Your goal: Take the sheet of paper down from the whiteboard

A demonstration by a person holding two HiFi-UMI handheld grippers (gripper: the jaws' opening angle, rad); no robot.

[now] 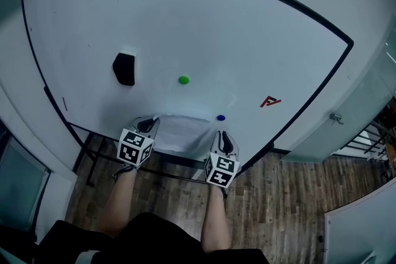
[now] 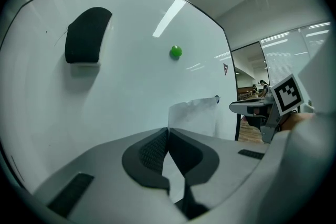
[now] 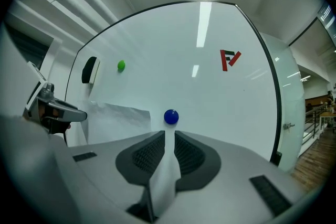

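- Low on the wide white black-framed whiteboard (image 1: 247,28), near its bottom edge, hangs the white sheet of paper (image 1: 179,132), slightly rumpled, between the two tools.
- At the sheet's left edge, the left tool (image 1: 147,127) is fully closed, pinching the paper between its dark ribbed pads.
- At the right edge, the right tool (image 1: 224,140) has its jaws a narrow gap apart; the paper's edge runs up through that gap, not plainly clamped.
- Just above the right tool sits a small round blue magnet (image 1: 221,118), at the sheet's upper right corner.
- Higher up, a round green magnet (image 1: 184,80) sits well clear of the paper.
- Left of it is a black curved board eraser (image 1: 124,68).
- To the right is a small red angular logo mark (image 1: 270,101).
- Below the board lies brown wood-plank floor (image 1: 291,195).
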